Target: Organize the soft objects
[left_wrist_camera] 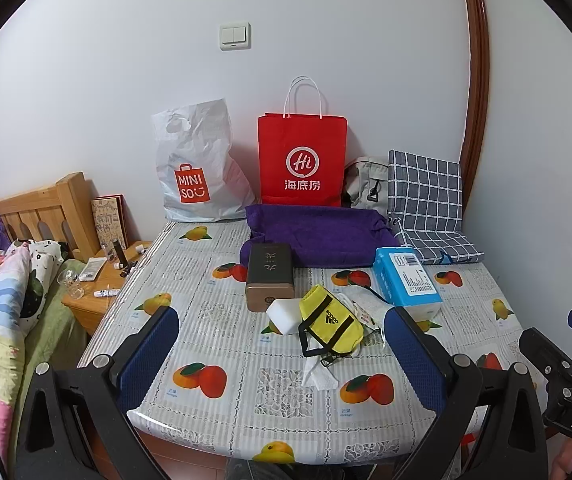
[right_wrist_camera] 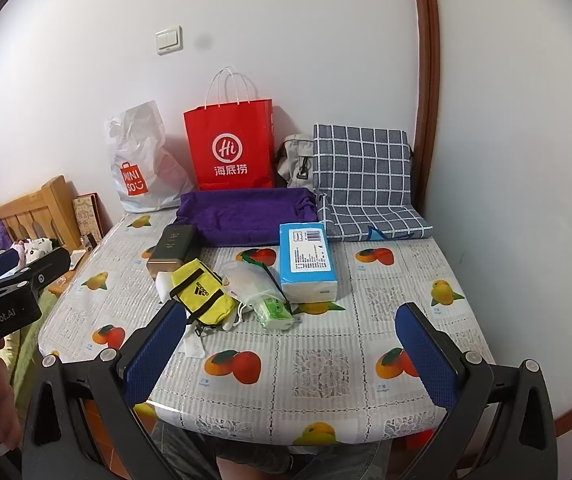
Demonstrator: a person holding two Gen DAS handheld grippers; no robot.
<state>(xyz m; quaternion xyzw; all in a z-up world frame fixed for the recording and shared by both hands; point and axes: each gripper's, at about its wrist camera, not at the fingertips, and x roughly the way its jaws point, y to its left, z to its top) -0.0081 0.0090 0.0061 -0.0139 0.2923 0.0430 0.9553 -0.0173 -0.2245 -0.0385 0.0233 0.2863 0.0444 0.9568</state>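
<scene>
Both claws spread wide, empty: left gripper [left_wrist_camera: 282, 354], right gripper [right_wrist_camera: 290, 350] hover at near table edge. Yellow pouch [left_wrist_camera: 330, 326] touching white sponge [left_wrist_camera: 284, 316], just before tin box [left_wrist_camera: 270, 276]. Best approach: pinch pouch mid-body, avoid loose strap.

White wall [left_wrist_camera: 126, 80] with light switch [left_wrist_camera: 235, 35], wooden headboard [left_wrist_camera: 46, 210], brown door frame [left_wrist_camera: 476, 60]

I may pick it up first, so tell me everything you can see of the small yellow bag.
The yellow bag is a small soft fabric pouch with black straps and a black three-stripe logo. It lies slumped on the fruit-print tablecloth, mid-table, against the white foam block and partly over crumpled white paper. Neither gripper touches it.
</scene>
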